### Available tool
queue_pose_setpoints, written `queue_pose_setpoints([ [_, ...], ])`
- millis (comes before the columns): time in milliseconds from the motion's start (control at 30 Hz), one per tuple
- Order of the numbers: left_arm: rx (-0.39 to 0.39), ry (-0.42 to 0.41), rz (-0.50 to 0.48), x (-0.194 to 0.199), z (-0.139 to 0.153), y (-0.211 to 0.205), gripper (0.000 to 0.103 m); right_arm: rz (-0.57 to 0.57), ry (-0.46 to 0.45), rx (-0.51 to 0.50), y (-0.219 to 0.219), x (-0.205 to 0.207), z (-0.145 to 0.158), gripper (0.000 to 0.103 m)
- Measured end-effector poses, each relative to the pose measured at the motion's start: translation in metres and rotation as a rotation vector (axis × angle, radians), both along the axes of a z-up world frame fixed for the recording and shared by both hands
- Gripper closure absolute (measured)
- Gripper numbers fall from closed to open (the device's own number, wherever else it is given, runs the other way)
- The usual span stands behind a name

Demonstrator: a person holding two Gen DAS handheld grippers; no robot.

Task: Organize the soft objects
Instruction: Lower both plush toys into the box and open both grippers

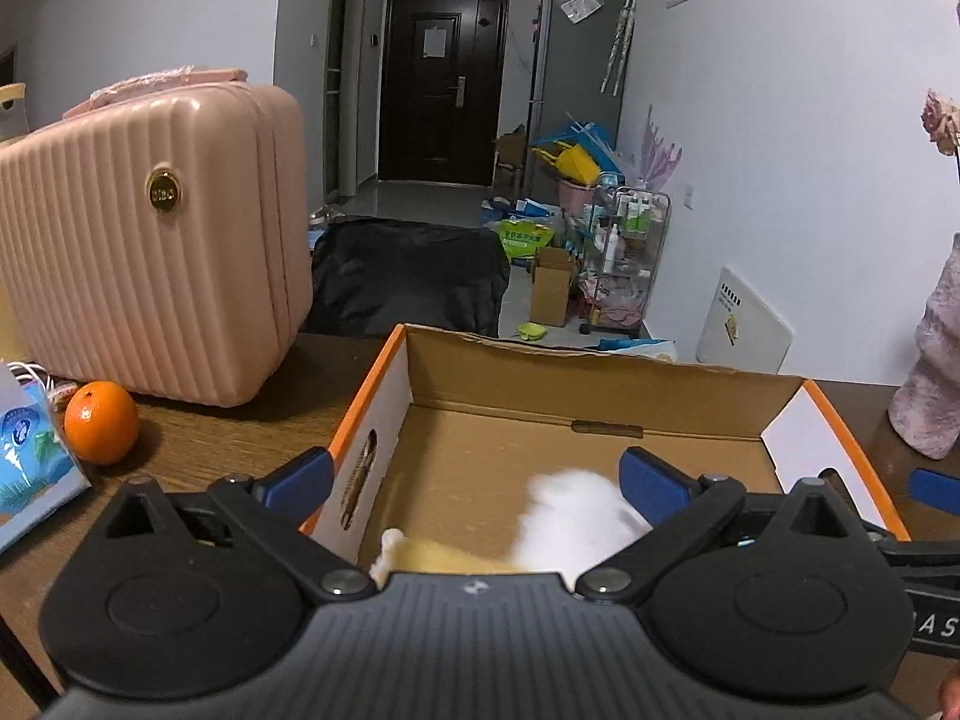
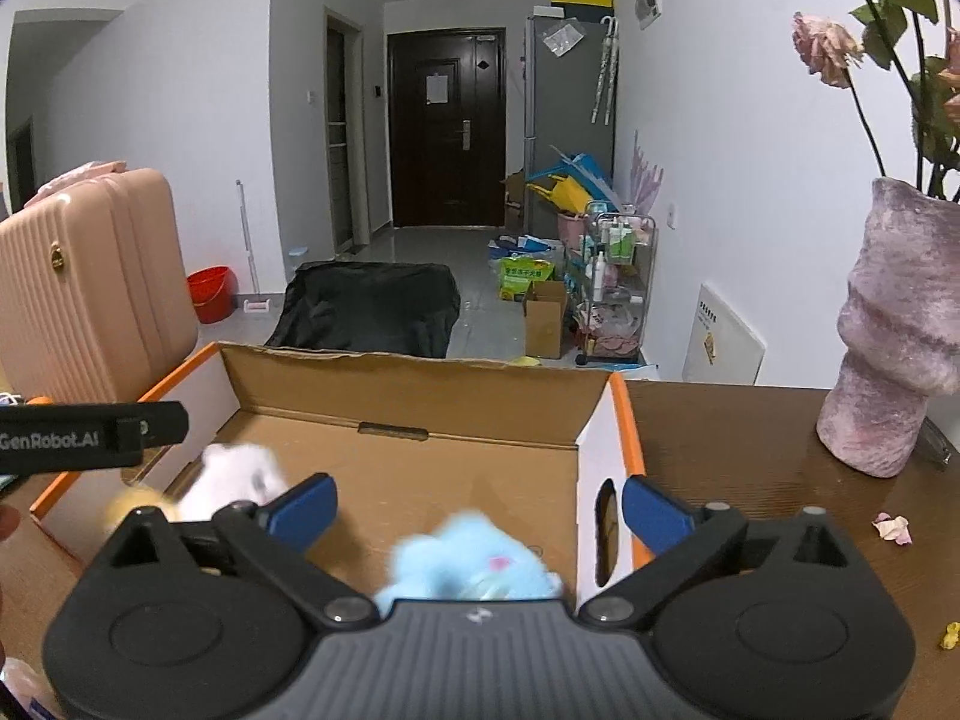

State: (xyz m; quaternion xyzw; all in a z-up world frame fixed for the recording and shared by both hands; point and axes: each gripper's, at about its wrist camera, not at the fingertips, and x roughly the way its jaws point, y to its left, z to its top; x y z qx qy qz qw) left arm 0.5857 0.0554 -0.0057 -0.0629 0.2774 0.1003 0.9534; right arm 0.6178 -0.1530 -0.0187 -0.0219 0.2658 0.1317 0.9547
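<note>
Right tool [image 2: 477, 507] gapes wide, blue plush [image 2: 468, 567] loose beneath its fingers inside the cardboard box [image 2: 420, 396].

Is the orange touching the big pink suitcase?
Apart. In the left wrist view, the orange sits on the table in front of the pink suitcase, with a strip of bare wood showing between them.
</note>
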Motion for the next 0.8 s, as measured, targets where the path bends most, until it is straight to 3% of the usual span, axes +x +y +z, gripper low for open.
queue_pose_setpoints([
  [467, 0.016, -0.022, -0.001, -0.009, 0.007, -0.006, 0.000, 0.004, -0.022, 0.004, -0.007, -0.012, 0.008, 0.000],
  [800, 0.045, -0.091, -0.018, -0.047, 0.016, -0.014, 0.000, 0.014, -0.073, 0.015, -0.020, -0.053, 0.017, 0.000],
])
